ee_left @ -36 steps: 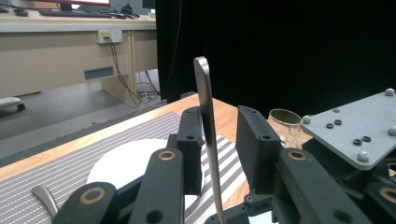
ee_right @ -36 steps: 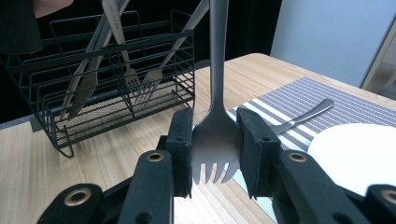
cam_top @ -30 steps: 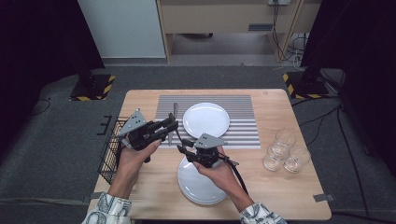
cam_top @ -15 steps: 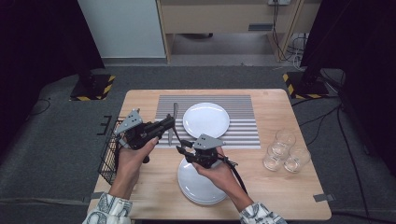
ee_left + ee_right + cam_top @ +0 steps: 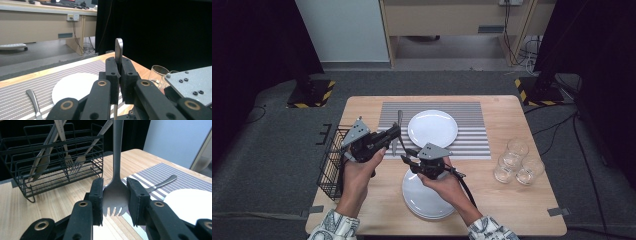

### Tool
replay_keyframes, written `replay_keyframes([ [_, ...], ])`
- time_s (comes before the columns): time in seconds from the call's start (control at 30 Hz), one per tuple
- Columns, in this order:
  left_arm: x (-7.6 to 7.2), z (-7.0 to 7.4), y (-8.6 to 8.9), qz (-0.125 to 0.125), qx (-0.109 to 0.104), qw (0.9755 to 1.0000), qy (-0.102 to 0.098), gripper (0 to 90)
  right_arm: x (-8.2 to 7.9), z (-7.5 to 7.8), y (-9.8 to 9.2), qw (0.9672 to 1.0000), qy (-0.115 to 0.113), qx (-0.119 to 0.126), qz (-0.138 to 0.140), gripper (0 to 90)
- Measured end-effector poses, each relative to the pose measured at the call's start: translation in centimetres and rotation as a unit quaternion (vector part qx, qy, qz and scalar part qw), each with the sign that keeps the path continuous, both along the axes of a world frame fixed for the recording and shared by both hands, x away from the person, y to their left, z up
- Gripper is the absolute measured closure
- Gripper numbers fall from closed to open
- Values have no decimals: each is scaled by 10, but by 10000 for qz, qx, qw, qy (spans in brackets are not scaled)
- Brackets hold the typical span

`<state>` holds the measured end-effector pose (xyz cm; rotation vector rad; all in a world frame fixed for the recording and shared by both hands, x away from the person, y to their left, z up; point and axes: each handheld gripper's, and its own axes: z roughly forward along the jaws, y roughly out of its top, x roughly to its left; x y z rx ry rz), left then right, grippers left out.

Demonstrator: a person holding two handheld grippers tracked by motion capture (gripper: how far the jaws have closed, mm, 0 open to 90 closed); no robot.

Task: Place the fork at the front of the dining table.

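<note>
A silver fork (image 5: 117,150) stands nearly upright between my two grippers, above the table's near left. My right gripper (image 5: 114,197) is shut on its head, the tines pointing down between the pads. My left gripper (image 5: 119,72) is shut on the handle, whose rounded end (image 5: 119,48) pokes up past the jaws. In the high view the left gripper (image 5: 394,134) points right and the right gripper (image 5: 406,159) points left, tips close together at the edge of the striped placemat (image 5: 472,125).
A white plate (image 5: 432,128) and another utensil (image 5: 398,120) lie on the placemat. A stack of plates (image 5: 424,197) sits under my right hand. A black wire basket (image 5: 329,165) with cutlery stands at the left edge. Three glasses (image 5: 517,160) stand at the right.
The left gripper's jaws have drawn together on the fork's handle. Both hands have stayed about where they were.
</note>
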<state>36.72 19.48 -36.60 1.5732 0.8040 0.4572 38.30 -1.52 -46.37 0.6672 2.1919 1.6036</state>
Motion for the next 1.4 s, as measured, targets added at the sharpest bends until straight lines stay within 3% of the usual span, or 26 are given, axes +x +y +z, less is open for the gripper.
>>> replay_keyframes([
  [0.3, -3, 1, -2, 248, 45, 9997, -16, 866, -4, -2, 9, 9994, -199, -41, -272, 661],
  [0.57, -2, 4, -1, 313, -1, 9995, -12, 866, -9, -6, 14, 9976, -313, -108, -601, 450],
  [0.67, -2, 4, -2, 339, -35, 9994, -8, 866, -12, -9, 17, 9964, -386, -181, -728, 434],
  [1.13, -2, 5, -7, 388, -32, 9992, -14, 865, -12, -7, 16, 9936, -456, -89, -1029, 657],
  [1.4, -2, 5, -11, 373, -2, 9993, 31, 864, -11, -7, 10, 9930, -419, -97, -1103, 676],
])
